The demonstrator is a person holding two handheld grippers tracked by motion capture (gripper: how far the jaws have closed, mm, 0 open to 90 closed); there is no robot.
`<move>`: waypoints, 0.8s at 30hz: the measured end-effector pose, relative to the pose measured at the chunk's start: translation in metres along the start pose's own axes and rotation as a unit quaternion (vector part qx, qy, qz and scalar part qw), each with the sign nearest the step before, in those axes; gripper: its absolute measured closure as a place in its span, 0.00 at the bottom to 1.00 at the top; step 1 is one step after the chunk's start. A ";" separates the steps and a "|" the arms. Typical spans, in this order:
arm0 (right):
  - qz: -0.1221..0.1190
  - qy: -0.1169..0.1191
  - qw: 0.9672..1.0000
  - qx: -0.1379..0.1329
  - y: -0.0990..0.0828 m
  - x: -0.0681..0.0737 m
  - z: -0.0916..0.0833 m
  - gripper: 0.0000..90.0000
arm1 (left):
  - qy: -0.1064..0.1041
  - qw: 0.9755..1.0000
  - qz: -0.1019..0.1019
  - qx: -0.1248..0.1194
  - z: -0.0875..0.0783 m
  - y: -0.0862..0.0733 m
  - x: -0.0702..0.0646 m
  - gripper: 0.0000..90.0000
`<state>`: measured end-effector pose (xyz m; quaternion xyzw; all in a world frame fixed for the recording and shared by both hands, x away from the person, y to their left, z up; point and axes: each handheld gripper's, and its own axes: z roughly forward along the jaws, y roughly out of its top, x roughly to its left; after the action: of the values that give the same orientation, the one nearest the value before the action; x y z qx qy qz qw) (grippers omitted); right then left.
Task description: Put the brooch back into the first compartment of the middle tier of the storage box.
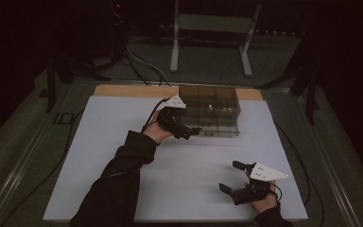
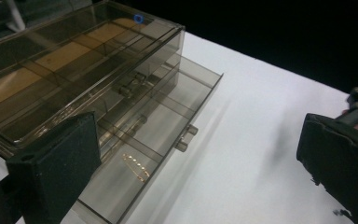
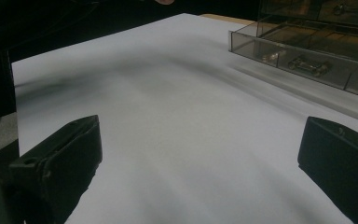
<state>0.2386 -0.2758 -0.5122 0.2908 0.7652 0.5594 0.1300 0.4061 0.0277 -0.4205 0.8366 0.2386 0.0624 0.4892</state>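
Note:
A smoky transparent drawer box (image 1: 210,109) stands at the far middle of the white sheet (image 1: 113,146). In the left gripper view its lowest drawer (image 2: 168,116) is pulled out, with two small knobs (image 2: 186,138) on the front and a thin gold piece (image 2: 136,167) lying inside. My left gripper (image 1: 190,131) hovers at the box's front left corner, jaws wide open (image 2: 198,137) with nothing between them. My right gripper (image 1: 230,178) rests low near the sheet's front right, also open (image 3: 200,135) and empty. The pulled-out drawer (image 3: 303,60) lies ahead of it to the right.
A strip of wooden tabletop (image 1: 123,90) shows behind the sheet. Beyond it a pale metal stand (image 1: 212,33) stands on the dark floor. Cables (image 1: 142,71) run along the floor and trail from each gripper. Bare sheet stretches between the two hands.

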 end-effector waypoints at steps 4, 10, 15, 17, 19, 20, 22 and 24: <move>0.001 0.000 1.000 0.002 -0.001 0.000 0.000 0.00 | -0.003 1.000 0.004 -0.003 -0.006 0.001 0.000 0.00; 0.003 0.001 1.000 0.002 0.000 -0.001 0.000 0.00 | -0.010 1.000 0.000 -0.013 -0.020 0.001 0.000 0.00; 0.001 0.000 1.000 0.005 -0.001 0.000 0.001 0.00 | -0.012 1.000 0.000 -0.014 -0.030 -0.002 0.001 0.00; 0.004 -0.001 1.000 0.001 -0.001 0.000 0.001 0.00 | -0.010 1.000 0.001 -0.014 -0.034 -0.004 0.002 0.00; 0.004 -0.002 1.000 0.002 -0.001 0.000 0.001 0.00 | -0.008 1.000 0.000 -0.013 -0.037 -0.006 0.003 0.00; 0.004 -0.002 1.000 0.002 -0.001 0.000 0.000 0.00 | -0.011 1.000 -0.002 -0.016 -0.039 -0.007 0.003 0.00; 0.005 -0.002 1.000 0.001 -0.001 0.000 0.000 0.00 | -0.010 1.000 0.001 -0.013 -0.042 -0.010 0.003 0.00; 0.003 -0.003 1.000 0.004 -0.001 0.000 0.000 0.00 | -0.013 1.000 0.002 -0.010 -0.044 -0.013 0.003 0.00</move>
<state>0.2381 -0.2756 -0.5137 0.2952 0.7663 0.5558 0.1294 0.3892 0.0693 -0.4093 0.8327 0.2299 0.0550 0.5008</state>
